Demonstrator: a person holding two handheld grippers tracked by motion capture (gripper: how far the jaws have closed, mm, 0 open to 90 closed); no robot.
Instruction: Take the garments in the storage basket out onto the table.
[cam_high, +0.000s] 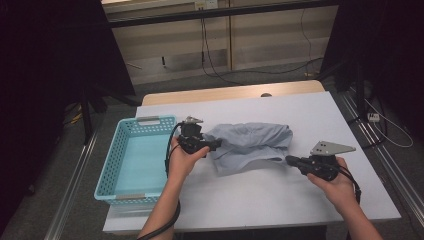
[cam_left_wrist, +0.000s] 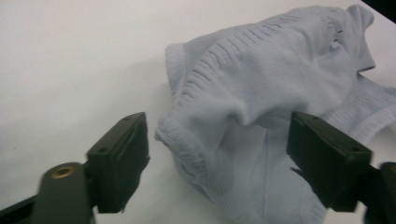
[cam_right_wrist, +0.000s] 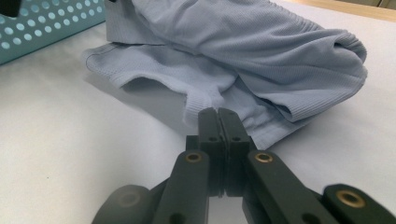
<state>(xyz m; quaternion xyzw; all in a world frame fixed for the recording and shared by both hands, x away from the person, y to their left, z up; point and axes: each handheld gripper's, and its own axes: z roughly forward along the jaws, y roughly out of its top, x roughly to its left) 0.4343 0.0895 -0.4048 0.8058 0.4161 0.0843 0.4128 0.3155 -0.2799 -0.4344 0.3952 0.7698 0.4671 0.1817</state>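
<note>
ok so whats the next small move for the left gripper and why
Probably close the left gripper on the cloth. Its jaws stand open either side of the ribbed hem without pressing on it, so nothing is held at that end. The right gripper is shut at the cloth's near edge, and the basket sits just left of it, likely the cloth's destination.

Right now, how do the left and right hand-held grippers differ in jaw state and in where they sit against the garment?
The left hand-held gripper has its jaws wide apart, while the right hand-held gripper has its jaws pressed together. The left one straddles a ribbed fold of the pale blue garment at the end near the turquoise basket; the right one sits at the opposite end, tips at the hem, whether gripping it is unclear. Both lie low over the white table.
</note>
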